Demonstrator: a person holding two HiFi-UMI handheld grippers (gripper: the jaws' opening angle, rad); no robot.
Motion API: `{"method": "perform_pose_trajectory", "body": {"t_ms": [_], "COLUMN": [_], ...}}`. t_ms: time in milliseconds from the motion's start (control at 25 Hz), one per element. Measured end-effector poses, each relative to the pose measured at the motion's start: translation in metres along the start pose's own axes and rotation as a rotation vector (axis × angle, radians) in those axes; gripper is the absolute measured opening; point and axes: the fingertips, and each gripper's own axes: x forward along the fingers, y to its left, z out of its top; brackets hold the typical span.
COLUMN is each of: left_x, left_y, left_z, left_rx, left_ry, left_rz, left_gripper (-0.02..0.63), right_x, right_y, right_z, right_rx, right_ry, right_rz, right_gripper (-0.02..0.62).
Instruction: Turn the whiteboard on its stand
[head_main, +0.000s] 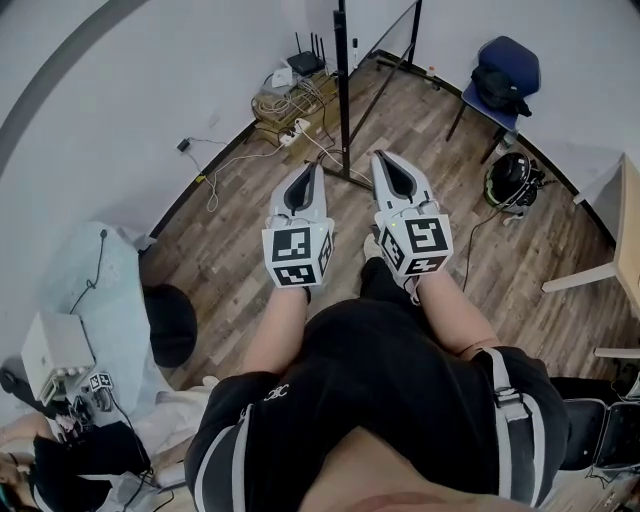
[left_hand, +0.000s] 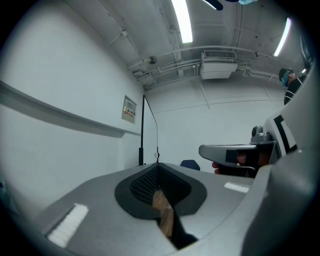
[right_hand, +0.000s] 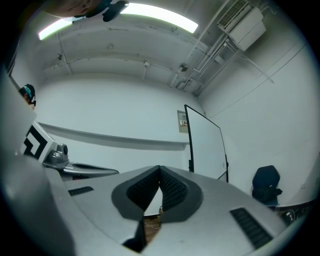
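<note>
The whiteboard on its black stand (head_main: 341, 90) is on the wooden floor ahead of me, seen from above almost edge-on. In the right gripper view the whiteboard (right_hand: 206, 145) shows its white face in a dark frame; in the left gripper view the whiteboard (left_hand: 143, 130) is only a thin dark edge. My left gripper (head_main: 306, 172) and right gripper (head_main: 384, 160) are side by side in front of my body. They point toward the stand's base, short of it and touching nothing. The left gripper (left_hand: 157, 168) and the right gripper (right_hand: 160, 170) are shut, with nothing between the pads.
A blue chair (head_main: 506, 68) with a dark bag stands at the back right, a helmet (head_main: 513, 180) on the floor near it. A router and cables (head_main: 297, 70) lie by the wall left of the stand. A wooden table (head_main: 628, 235) is at right, a black stool (head_main: 170, 322) at left.
</note>
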Motion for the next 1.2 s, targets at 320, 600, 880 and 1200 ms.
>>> {"method": "perform_pose_trajectory", "body": {"t_ms": [320, 600, 880, 1200], "left_x": [0.034, 0.082, 0.135, 0.204], "left_y": [0.027, 0.056, 0.082, 0.096], "left_z": [-0.006, -0.012, -0.018, -0.024], "left_rx": [0.031, 0.031, -0.018, -0.050], "left_ry": [0.017, 0.030, 0.054, 0.084], "left_rz": [0.030, 0.047, 0.071, 0.080], "left_gripper": [0.009, 0.009, 0.009, 0.009], "right_x": [0.052, 0.112, 0.174, 0.229], "right_y": [-0.011, -0.031, -0.058, -0.102], "right_z": [-0.010, -0.022, -0.036, -0.057], "right_rx": [0.023, 0.025, 0.026, 0.039], "right_ry": [-0.024, -0.018, 0.028, 0.082], "right_rz": [0.042, 0.056, 0.070, 0.073], "right_gripper": [0.003, 0.003, 0.003, 0.003]}}
